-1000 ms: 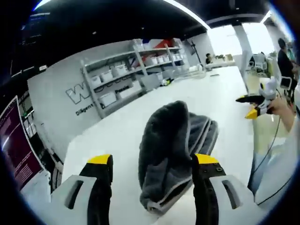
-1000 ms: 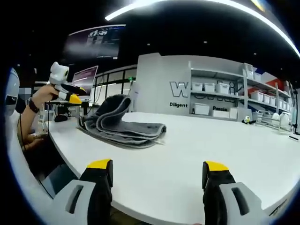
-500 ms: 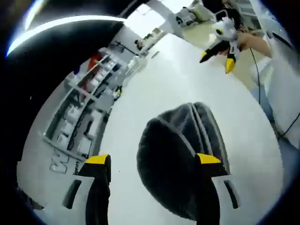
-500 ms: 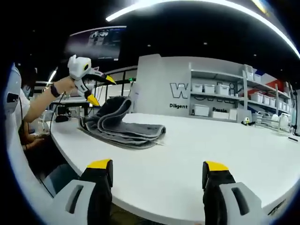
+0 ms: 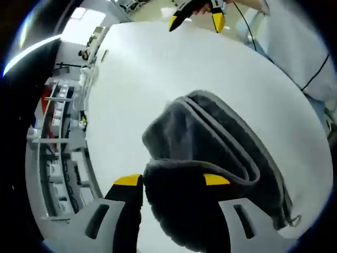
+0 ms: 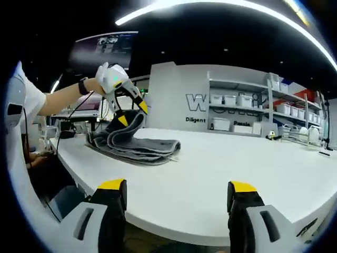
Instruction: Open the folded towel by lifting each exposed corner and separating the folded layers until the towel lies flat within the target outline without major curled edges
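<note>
One folded grey terry towel (image 5: 210, 153) on a white table (image 6: 253, 163), two yellow-tipped grippers, left (image 5: 172, 180) and right (image 6: 178, 185), both spread wide.

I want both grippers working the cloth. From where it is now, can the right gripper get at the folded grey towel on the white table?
Probably yes. The right gripper sits off the white table edge, jaws open, with bare tabletop between it and the folded grey towel. The left gripper is over the towel's raised end; the near end looks free.
</note>
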